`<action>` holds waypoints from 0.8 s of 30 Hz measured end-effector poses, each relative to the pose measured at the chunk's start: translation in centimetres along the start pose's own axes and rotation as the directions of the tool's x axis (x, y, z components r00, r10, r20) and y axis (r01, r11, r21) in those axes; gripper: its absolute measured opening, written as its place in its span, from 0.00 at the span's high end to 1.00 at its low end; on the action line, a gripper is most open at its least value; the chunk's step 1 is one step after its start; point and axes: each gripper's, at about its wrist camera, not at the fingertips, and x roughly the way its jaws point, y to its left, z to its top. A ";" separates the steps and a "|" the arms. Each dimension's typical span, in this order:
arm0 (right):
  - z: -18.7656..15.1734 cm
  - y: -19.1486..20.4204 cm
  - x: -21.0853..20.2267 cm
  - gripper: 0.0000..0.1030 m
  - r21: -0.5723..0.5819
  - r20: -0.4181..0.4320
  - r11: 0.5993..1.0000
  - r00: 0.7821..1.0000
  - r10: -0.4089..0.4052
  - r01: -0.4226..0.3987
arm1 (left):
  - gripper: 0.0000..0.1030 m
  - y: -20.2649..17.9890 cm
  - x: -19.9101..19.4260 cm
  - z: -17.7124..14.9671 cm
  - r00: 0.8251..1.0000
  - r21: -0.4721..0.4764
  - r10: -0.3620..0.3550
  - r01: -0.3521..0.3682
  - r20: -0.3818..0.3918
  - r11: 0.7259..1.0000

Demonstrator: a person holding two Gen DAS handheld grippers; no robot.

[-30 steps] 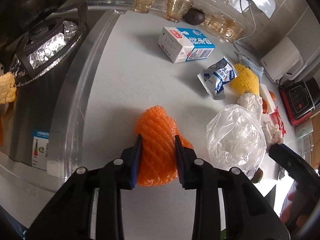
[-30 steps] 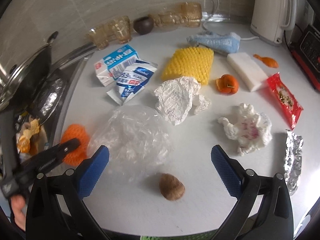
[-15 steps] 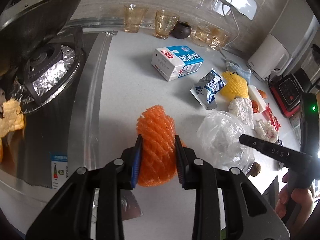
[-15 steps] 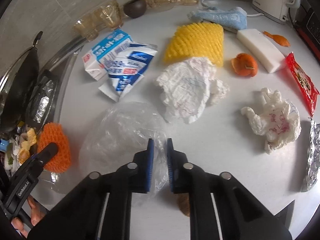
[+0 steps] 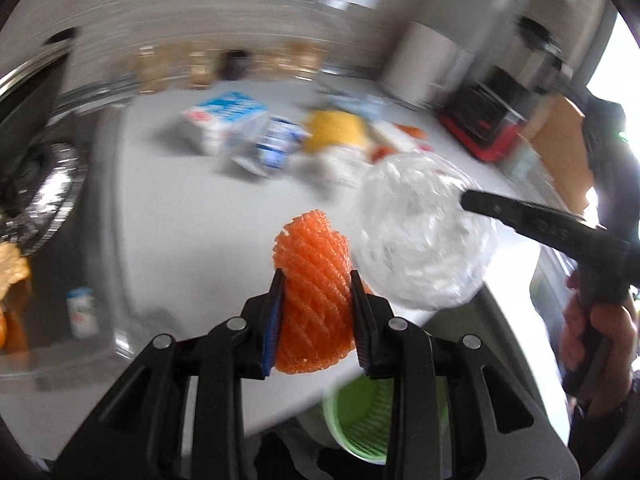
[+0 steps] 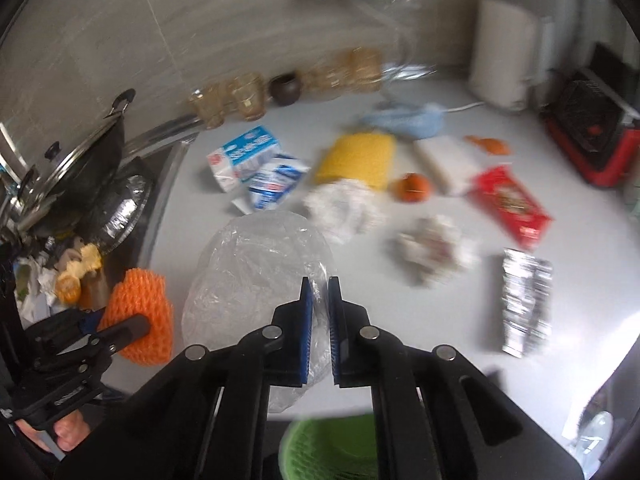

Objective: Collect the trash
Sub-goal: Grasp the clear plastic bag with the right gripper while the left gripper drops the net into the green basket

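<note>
Clamping the orange foam net between narrowed fingers, my left gripper holds it off the white counter. My right gripper pinches the clear plastic bag, fingers nearly together. A green bin sits at six o'clock below both. Milk cartons and crumpled paper lie toward twelve.

Pale countertop against a grey, seemingly tiled wall.
</note>
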 end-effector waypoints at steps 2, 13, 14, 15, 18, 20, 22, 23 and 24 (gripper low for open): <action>-1.8 -1.9 -1.8 0.92 0.007 0.004 1.000 1.000 -0.030 0.030 | 0.70 -3.1 0.0 -1.2 0.999 0.033 -0.036 0.036 -0.015 0.999; -12.5 -11.9 -6.7 0.92 0.063 -0.051 0.993 0.994 -0.101 0.104 | 0.69 -14.7 7.9 -9.9 0.970 0.095 -0.016 0.040 -0.243 0.995; -13.1 -12.3 -6.8 0.92 0.062 -0.054 0.992 0.993 -0.104 0.108 | 0.68 -15.3 8.7 -10.8 0.964 0.096 -0.008 0.035 -0.265 0.995; -13.6 -12.8 -7.0 0.92 0.062 -0.058 0.992 0.993 -0.105 0.108 | 0.67 -15.6 9.4 -11.3 0.959 0.095 -0.007 0.035 -0.283 0.995; -15.1 -14.5 -7.3 0.92 0.067 -0.069 0.993 0.994 -0.088 0.093 | 0.55 -15.8 11.4 -12.7 0.941 0.059 0.003 0.019 -0.338 0.998; -15.6 -15.1 -7.6 0.91 0.070 -0.069 0.994 0.994 -0.082 0.087 | 0.43 -15.9 12.3 -13.2 0.932 0.043 0.023 -0.008 -0.363 0.999; -16.0 -15.6 -7.9 0.91 0.073 -0.065 0.994 0.995 -0.072 0.077 | 0.37 -16.2 12.2 -13.5 0.934 0.037 0.039 -0.027 -0.355 0.999; -16.1 -15.8 -8.0 0.90 0.073 -0.063 0.995 0.996 -0.067 0.071 | 0.34 -16.3 11.9 -13.5 0.937 0.034 0.038 -0.028 -0.347 0.999; -16.2 -15.9 -8.1 0.90 0.073 -0.062 0.995 0.996 -0.063 0.067 | 0.30 -16.4 11.6 -13.4 0.942 0.030 0.039 -0.031 -0.334 0.999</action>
